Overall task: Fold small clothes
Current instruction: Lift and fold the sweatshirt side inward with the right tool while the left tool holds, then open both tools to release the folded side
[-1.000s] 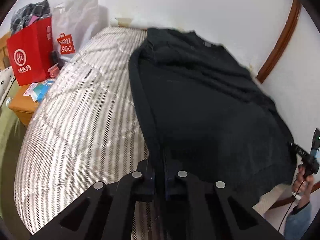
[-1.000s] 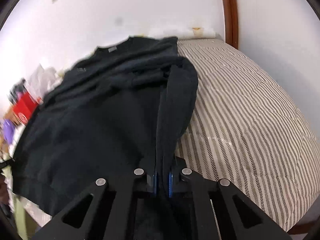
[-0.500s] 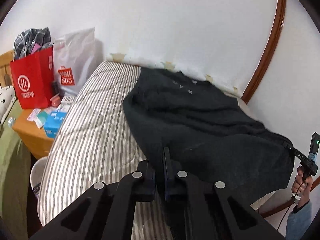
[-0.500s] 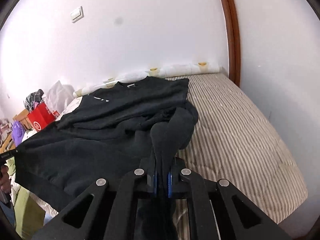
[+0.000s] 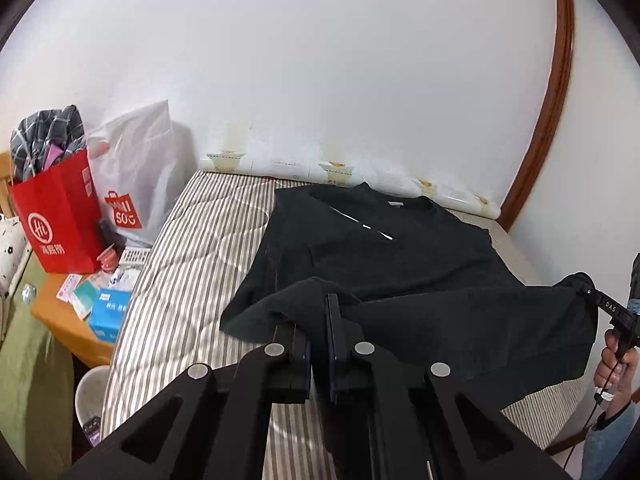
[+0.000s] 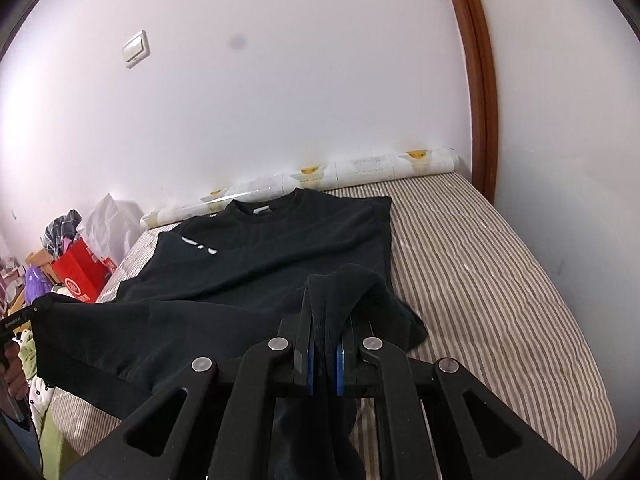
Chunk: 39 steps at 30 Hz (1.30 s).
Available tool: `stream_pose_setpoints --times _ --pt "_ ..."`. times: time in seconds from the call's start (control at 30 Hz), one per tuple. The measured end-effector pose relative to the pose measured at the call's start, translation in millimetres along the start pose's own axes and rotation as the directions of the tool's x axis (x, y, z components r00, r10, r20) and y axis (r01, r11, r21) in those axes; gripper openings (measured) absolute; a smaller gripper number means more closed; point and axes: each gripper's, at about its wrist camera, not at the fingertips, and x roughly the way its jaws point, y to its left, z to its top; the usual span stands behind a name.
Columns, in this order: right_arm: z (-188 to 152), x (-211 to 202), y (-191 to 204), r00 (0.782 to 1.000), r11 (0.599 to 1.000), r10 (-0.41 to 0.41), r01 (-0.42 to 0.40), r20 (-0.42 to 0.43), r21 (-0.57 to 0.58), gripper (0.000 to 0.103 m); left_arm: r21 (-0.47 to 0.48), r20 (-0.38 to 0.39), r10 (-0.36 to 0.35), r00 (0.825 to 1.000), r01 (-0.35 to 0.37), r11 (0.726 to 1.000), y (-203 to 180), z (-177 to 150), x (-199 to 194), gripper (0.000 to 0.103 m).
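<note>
Each claw, left claw (image 5: 319, 354) and right claw (image 6: 324, 354), is clamped on a hem corner of the black cotton sweatshirt (image 5: 384, 264), lifting that edge while the collar end lies on the striped quilted mattress (image 6: 480, 280). Uneven lifting would skew the fold; thick bunched fabric might slip free.

The right gripper (image 6: 324, 340) was clamped on a bunched fold of the black sweatshirt (image 6: 276, 256), the cloth pinched between its blue pads and spilling below them. Ahead of the gripper the garment lay spread on the striped mattress (image 6: 492, 280), collar toward the white wall (image 6: 280, 80). Off to its left the hem hung lifted, held up by what seemed to be the left gripper (image 6: 34, 310) at the frame's edge, though little of it showed. Farther left stood a red bag (image 6: 78, 276). A brown wooden frame (image 6: 478, 80) rose beyond on the right.
</note>
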Motion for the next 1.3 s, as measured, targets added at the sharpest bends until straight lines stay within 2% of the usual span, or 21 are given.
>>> stream_pose_setpoints --times 0.37,0.57,0.8,1.13,1.3 --pt "41.9 73.1 -14.5 0.999 0.997 0.003 0.001 -0.047 0.082 0.008 0.006 -0.041 0.055 0.998 -0.055 0.998 1.4 37.9 68.6 0.006" --pt "47.1 119.7 -21.5 0.995 0.995 -0.017 0.027 -0.096 0.096 0.008 0.002 -0.105 0.095 0.990 -0.095 0.995 8.5 46.0 121.1 0.006" --pt "46.8 167.0 -26.6 0.985 0.994 -0.057 0.072 -0.164 0.086 0.008 -0.027 -0.184 0.098 0.978 -0.105 0.994 21.8 46.7 172.9 0.007" --pt "34.4 223.0 -34.6 0.949 0.990 -0.107 0.129 -0.298 0.057 0.007 -0.021 -0.227 0.103 0.969 -0.110 0.994 25.6 39.5 199.7 0.010" --pt "33.3 209.9 -31.6 0.945 0.990 -0.115 0.135 -0.306 0.046 0.013 0.009 -0.236 0.109 0.966 -0.110 0.994 21.8 38.6 195.1 0.012"
